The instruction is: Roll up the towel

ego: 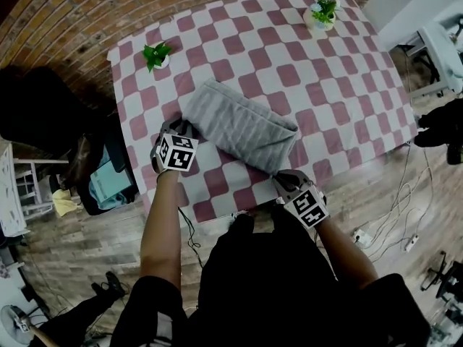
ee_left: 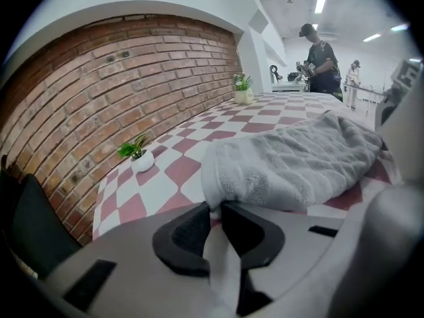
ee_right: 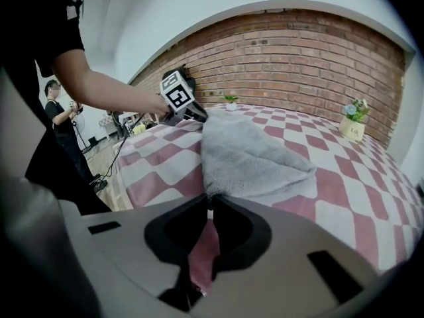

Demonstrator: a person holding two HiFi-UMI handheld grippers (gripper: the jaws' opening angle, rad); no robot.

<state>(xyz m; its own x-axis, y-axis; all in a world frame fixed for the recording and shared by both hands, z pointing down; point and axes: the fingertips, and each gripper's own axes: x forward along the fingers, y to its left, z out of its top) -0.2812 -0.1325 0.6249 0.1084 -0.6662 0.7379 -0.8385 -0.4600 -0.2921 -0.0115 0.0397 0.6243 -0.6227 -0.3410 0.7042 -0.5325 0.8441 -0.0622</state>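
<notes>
So the towel (ego: 242, 129) is grey and fluffy. It lies at a slant on the near left part of the worktop (ego: 347, 85), which has a pink and white checked cloth over it. The towel is doubled over on itself into a thick, puffy bundle, with a rounded fold showing at its right end.

The left tool (ego: 189, 130) is at the towel's left end. In the left gripper view its jaws are nearly together, with a bit of the towel's edge pinched between the tips. The right tool (ego: 281, 177) is at the near right end, close to the worktop's near edge. In the right gripper view its jaws are clamped tight on a thin sliver of the towel's corner. So both tools have a grip on it, one at each end, and both point down at a slant.

Other stuff: a small green plant (ego: 157, 55) in a white pot sits near the far left corner of the worktop. A second potted plant (ego: 322, 9) sits at the far right, and both are well apart from the towel. A brick wall (ego: 87, 20) runs behind the far edge. Cables (ego: 394, 219) lie on the wooden floor to the right. In the left gripper view, a person (ee_left: 321, 61) in dark clothes stands way off in the background.
</notes>
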